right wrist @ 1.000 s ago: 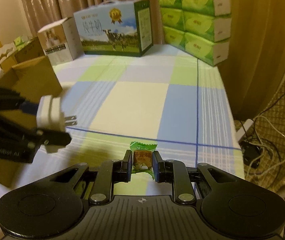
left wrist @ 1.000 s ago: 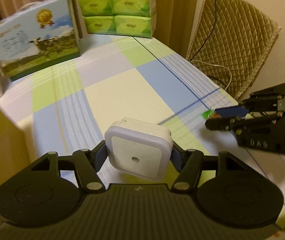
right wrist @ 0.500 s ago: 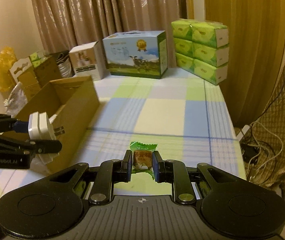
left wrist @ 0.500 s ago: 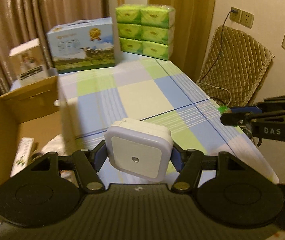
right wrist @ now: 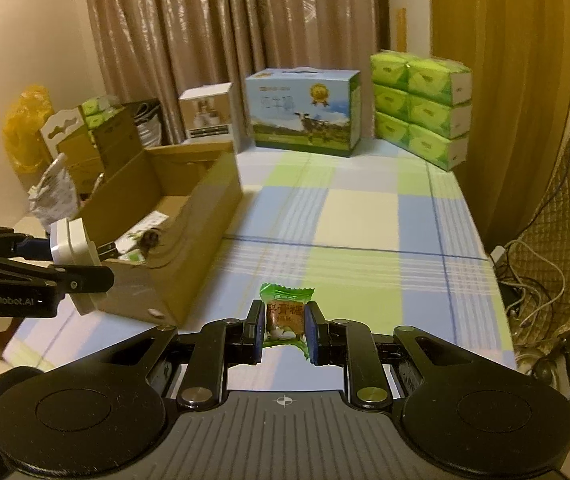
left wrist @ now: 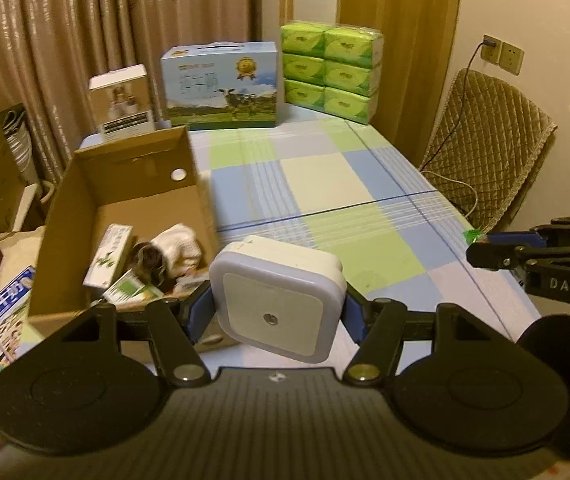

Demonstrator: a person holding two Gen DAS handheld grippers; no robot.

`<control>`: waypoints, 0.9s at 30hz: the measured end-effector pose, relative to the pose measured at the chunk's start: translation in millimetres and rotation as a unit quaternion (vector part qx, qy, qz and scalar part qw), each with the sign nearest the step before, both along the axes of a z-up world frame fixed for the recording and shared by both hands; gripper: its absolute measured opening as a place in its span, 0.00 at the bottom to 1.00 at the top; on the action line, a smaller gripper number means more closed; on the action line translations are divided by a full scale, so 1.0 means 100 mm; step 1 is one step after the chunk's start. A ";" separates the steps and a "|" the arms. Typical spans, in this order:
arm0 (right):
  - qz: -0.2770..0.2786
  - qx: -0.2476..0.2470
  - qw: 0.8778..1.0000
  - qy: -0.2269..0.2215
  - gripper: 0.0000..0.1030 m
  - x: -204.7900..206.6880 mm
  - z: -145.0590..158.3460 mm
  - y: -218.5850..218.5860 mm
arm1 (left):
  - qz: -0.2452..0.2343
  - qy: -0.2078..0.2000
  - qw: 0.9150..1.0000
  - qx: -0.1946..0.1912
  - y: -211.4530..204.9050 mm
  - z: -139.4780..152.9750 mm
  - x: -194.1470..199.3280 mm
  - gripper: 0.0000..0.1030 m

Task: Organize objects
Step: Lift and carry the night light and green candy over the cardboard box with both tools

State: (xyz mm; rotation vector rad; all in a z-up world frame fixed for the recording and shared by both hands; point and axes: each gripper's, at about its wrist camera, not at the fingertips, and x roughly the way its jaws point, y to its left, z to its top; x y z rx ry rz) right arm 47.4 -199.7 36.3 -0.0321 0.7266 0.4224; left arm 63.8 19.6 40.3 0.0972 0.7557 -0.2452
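Table under a checked cloth [left wrist: 325, 184] of pale blue, green and cream squares. Brown pleated curtains [left wrist: 85, 20] behind; quilted tan chair cover [left wrist: 489, 148] at the right edge, cable trailing from a wall socket [left wrist: 491, 50].

Far end: blue milk carton with cow print [left wrist: 221, 84], stacked green tissue packs [left wrist: 331, 70], small white box [left wrist: 123, 98].

Left side: open brown cardboard box [left wrist: 65, 216], holding small packets and a white cloth.

Left gripper [left wrist: 277, 312] clamped on a white square plug-in night light [left wrist: 275, 298], held above the table beside the box's near corner.

Right gripper [right wrist: 285, 330] pinched tight on a green-wrapped candy [right wrist: 285, 318], above the cloth.
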 end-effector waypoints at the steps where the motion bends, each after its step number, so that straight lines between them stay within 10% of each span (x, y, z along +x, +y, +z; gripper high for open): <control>1: 0.004 0.001 1.000 -0.001 0.17 -0.04 0.01 0.04 | 0.005 0.000 1.000 0.000 0.05 0.01 -0.04 0.59; 27: 0.062 -0.011 0.998 -0.002 0.17 -0.40 -0.05 0.64 | 0.084 -0.006 0.996 0.012 0.87 0.08 -0.48 0.59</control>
